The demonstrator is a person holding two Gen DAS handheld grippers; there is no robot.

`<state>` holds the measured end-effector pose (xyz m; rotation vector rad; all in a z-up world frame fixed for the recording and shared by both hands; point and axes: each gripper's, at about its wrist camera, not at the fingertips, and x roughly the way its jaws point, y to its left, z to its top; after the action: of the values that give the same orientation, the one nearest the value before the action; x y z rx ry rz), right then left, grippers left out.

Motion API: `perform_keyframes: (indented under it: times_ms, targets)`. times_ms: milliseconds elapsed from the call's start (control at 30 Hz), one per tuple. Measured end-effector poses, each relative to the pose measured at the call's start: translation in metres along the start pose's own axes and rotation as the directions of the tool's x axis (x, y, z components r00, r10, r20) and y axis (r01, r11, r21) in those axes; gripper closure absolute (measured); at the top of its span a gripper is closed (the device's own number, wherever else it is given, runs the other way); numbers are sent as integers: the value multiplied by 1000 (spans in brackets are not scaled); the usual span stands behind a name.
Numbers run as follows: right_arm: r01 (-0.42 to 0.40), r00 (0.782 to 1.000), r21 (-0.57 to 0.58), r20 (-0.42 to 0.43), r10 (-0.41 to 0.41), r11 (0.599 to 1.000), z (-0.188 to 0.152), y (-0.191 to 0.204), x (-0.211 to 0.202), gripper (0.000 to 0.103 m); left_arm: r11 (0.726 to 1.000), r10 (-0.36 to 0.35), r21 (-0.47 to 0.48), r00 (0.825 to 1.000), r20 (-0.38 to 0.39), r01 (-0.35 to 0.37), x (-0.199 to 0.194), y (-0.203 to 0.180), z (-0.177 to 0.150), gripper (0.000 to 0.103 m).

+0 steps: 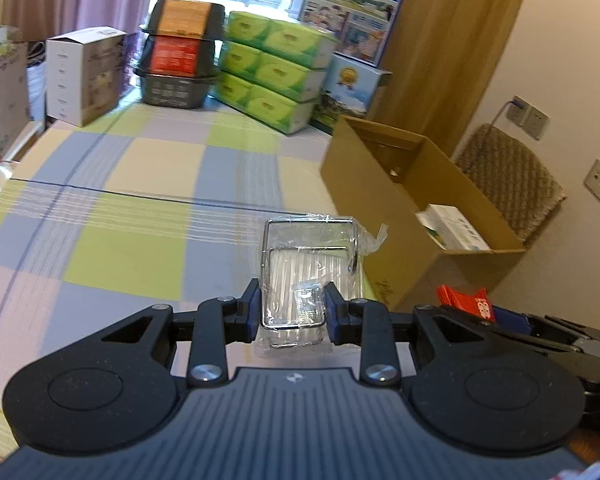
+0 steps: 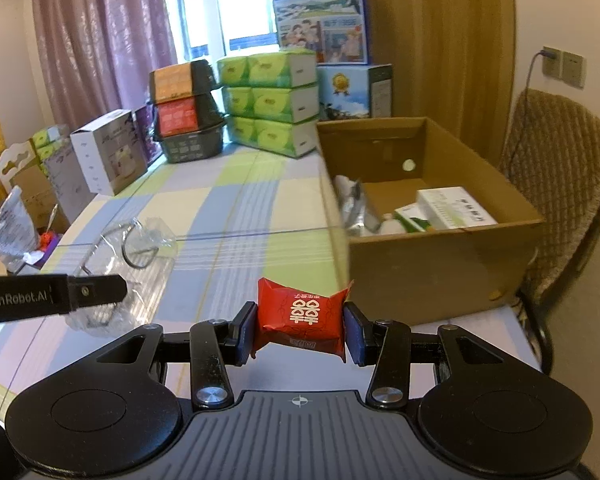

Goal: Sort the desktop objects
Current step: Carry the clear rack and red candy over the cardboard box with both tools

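My left gripper (image 1: 292, 312) is shut on a wire rack wrapped in clear plastic (image 1: 306, 264), held above the checked tablecloth. The same rack in clear plastic (image 2: 128, 256) shows at the left of the right wrist view, with the left gripper's black arm (image 2: 52, 298) beside it. My right gripper (image 2: 300, 330) is shut on a red packet with white characters (image 2: 300, 314), just short of the open cardboard box (image 2: 432, 264). That red packet (image 1: 466, 300) and the right gripper appear at the lower right of the left wrist view. The cardboard box (image 1: 384, 216) holds white-and-green cartons (image 2: 452, 208) and a silvery bag (image 2: 352, 204).
Stacked green tissue packs (image 2: 272, 104), black baskets (image 2: 188, 108), a white carton (image 2: 108, 152) and blue milk boxes (image 2: 320, 12) line the table's far edge. A chair with a woven cover (image 2: 560, 184) stands right of the box. Bags and small boxes (image 2: 16, 224) sit at the left.
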<state>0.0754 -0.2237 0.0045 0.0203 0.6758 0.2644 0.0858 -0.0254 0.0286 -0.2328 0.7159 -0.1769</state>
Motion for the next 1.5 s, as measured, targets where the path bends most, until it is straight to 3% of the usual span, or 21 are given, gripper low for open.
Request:
perform_keyframes:
  times_ms: [833,1500]
  targets:
    - [74,997,65,20,-75,995,-4,-88,-34,60,992,-89,78,991,-98,97,24,-94,-11,77]
    - [131,990,62,47,-134,989,16,-140,-39,60,985,-134,93,985,-112,145,50,-145,6,77]
